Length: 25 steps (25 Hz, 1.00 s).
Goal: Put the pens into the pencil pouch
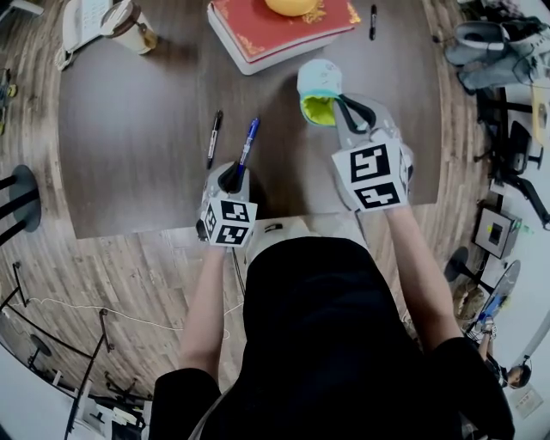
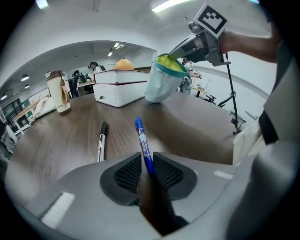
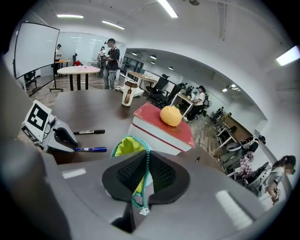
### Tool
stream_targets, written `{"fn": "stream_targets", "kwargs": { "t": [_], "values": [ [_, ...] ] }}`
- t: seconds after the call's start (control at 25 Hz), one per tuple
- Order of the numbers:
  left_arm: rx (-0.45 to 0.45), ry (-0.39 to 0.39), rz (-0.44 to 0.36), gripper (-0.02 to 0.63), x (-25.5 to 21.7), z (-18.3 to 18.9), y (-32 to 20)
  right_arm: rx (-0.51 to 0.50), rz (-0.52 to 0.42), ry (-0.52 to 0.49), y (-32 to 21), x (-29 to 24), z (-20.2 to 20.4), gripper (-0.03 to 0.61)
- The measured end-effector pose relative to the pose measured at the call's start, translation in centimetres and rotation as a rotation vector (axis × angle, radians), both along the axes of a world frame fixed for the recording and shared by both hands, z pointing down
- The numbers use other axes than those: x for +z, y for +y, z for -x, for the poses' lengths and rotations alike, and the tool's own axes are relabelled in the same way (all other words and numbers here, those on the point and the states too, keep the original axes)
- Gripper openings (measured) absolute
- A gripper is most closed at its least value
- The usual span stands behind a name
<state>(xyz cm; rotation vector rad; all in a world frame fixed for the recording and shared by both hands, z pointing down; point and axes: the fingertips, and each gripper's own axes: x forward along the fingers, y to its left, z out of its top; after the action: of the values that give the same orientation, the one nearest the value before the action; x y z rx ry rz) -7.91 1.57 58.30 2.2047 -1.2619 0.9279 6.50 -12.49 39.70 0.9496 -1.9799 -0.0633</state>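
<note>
A blue pen (image 1: 248,140) lies on the dark wooden table (image 1: 129,120), and my left gripper (image 1: 234,177) is shut on its near end. In the left gripper view the blue pen (image 2: 143,143) runs forward between the two ribbed pads (image 2: 125,172), which touch it. A black pen (image 1: 214,137) lies just left of it, apart. My right gripper (image 1: 345,113) is shut on the zip edge of a pale teal pouch (image 1: 318,90) with a yellow-green lining, mouth open. From the right gripper view the pouch (image 3: 125,146) hangs from the closed pads.
A thick red-covered book (image 1: 279,30) with an orange ball (image 1: 292,6) on it lies at the table's far side. Another black pen (image 1: 372,21) rests to the book's right. A paper cup (image 1: 131,27) stands far left. My body is at the near edge.
</note>
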Motion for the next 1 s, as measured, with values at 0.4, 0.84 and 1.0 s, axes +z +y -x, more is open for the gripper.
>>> {"fn": "stream_targets", "kwargs": {
  "t": [0.4, 0.84, 1.0],
  "values": [
    [-0.009, -0.012, 0.021, 0.043, 0.28, -0.22, 0.04, -0.006, 0.0, 0.006, 0.07, 0.07, -0.01, 0.025],
    [-0.023, -0.014, 0.053, 0.037, 0.32, -0.28, 0.01, -0.01, -0.003, 0.0, -0.17, -0.07, 0.19, 0.025],
    [-0.034, -0.005, 0.054, 0.035, 0.01, -0.09, -0.2, -0.008, -0.004, -0.002, -0.34, -0.13, 0.21, 0.025]
  ]
}}
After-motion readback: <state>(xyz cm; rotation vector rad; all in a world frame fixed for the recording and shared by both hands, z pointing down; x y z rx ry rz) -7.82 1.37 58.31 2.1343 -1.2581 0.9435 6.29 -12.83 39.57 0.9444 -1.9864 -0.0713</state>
